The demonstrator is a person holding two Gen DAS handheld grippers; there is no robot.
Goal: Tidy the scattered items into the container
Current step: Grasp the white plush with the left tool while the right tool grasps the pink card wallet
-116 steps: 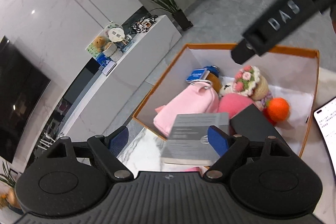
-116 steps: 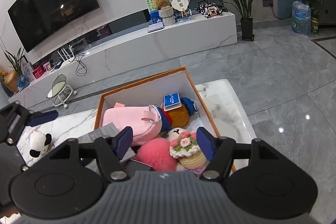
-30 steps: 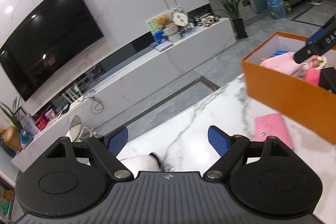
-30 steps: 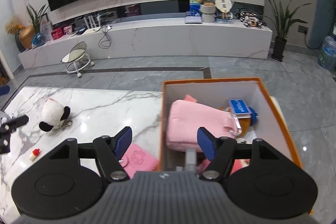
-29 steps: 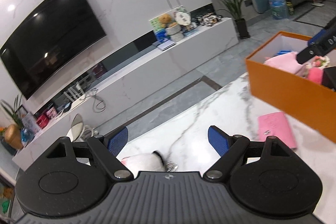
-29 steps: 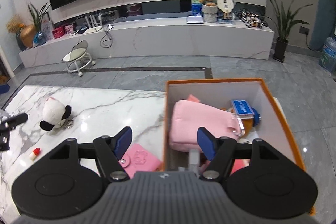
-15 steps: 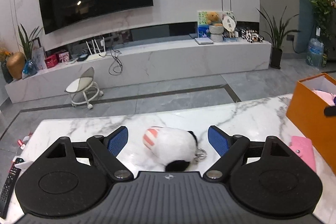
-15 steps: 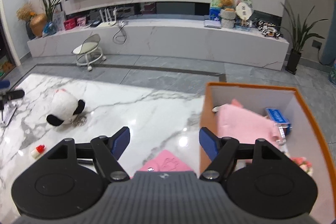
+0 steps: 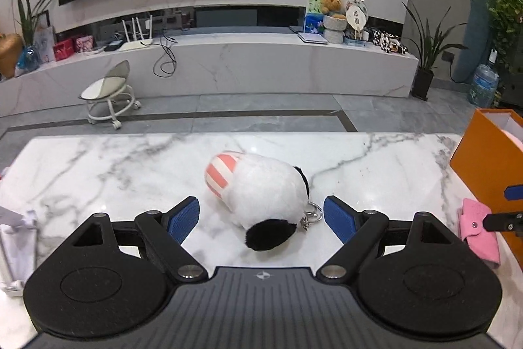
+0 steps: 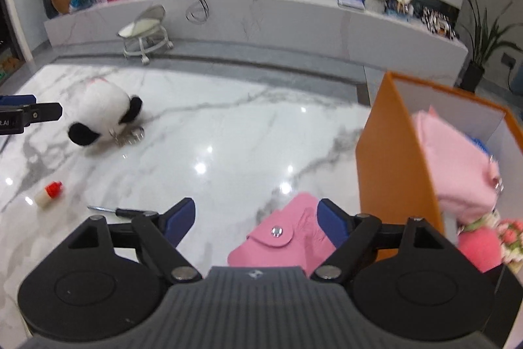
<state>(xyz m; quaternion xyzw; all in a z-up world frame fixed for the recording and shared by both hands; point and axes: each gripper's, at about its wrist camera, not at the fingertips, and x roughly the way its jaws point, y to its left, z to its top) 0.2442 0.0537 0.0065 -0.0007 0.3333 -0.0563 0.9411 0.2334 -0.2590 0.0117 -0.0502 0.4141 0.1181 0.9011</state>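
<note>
Left gripper (image 9: 261,216): jaws spread, empty, straddling the panda plush (image 9: 261,197) on the marble table (image 9: 98,159).
Right gripper (image 10: 256,218): jaws opening over the pink wallet (image 10: 287,237); one pad overlaps it, no pinch.
Orange box (image 10: 389,159): just beside the wallet.
Risks: plush's keyring (image 9: 312,216) may snag; the flat wallet could slide against the box.

The right gripper (image 10: 255,219), jaws opening, frames a pink wallet (image 10: 282,241) beside the orange box (image 10: 389,152)

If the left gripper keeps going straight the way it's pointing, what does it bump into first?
Most likely the panda plush. It lies on the table right between the left gripper's open fingers, untouched. Depth is hard to judge, so it might hit the table just under it.
</note>
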